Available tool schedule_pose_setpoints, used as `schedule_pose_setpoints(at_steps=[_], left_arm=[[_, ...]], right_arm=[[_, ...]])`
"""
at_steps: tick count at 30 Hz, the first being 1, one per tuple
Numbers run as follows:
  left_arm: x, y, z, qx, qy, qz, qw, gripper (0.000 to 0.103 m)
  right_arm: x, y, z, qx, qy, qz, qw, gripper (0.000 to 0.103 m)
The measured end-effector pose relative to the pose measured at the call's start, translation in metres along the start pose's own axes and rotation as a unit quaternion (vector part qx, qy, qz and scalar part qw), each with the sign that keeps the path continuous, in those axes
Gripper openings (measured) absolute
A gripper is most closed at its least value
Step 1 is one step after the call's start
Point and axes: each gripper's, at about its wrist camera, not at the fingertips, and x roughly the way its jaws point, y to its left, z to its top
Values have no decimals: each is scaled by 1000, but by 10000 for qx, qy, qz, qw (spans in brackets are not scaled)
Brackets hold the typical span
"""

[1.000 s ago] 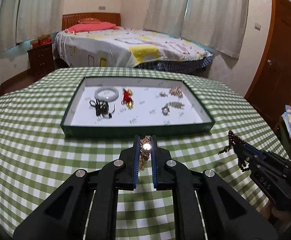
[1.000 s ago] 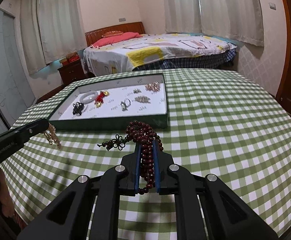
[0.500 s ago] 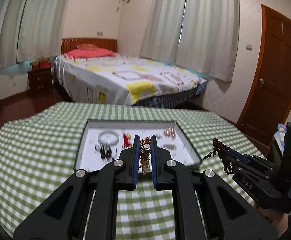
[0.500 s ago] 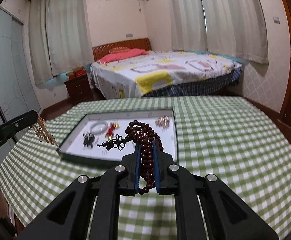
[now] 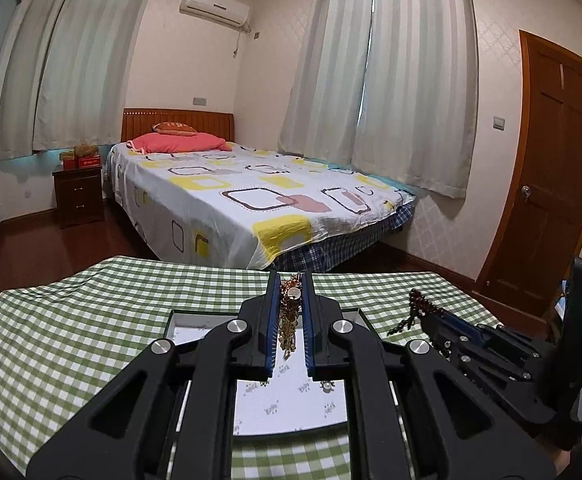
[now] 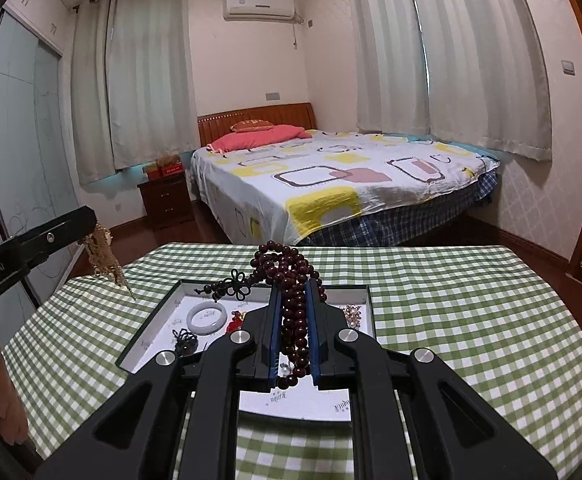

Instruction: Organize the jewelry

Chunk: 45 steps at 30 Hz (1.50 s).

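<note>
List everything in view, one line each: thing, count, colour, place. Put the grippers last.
Tray: one, dark green rim, white inside, on the table.
Bangle: one, pale white, in tray.
Red charm: one, beside bangle.
Black cord piece: one, near tray's left edge.
Tablecloth: one, green-white check.
Bed: one, patterned sheet, behind table.
Left gripper: shut on gold chain.
Right gripper: shut on dark red bead string.

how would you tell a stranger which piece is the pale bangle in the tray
Find the green checked table, then the shallow white-lined tray in its middle. In the tray's far-left part lies the pale bangle: a smooth, whitish closed ring, unlike the red charm to its right or the dark knotted cord just in front.
</note>
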Motion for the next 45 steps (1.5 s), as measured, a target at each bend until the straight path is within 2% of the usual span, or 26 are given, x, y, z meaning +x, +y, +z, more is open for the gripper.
schedule_pose_setpoints(at_steps=[4,11,18,27,39,41,43,45], left_arm=[[29,3,-17,-71,237,8,9997,11],[79,23,-62,-243,875,173,9957,11],[110,32,-95,-249,1370,281,9899,11],[127,39,-114,-260,1748,370,9836,11],[137,44,-125,-347,2091,356,9766,11],[136,45,-126,-382,2131,372,9756,18],[135,45,-125,-396,2091,408,9762,47],[133,45,-125,-373,2046,436,9772,53]], right_arm=[[25,2,-15,11,178,-26,9998,12],[64,-1,-43,19,635,-116,9979,12],[84,-3,-59,11,1022,-165,9946,12],[102,-6,-75,45,1477,-230,9888,12],[110,-9,-83,81,1750,-360,9839,14],[111,-10,-84,94,1818,-357,9826,21],[110,-10,-84,90,1794,-399,9829,50],[110,-8,-85,26,1789,-391,9831,55]])
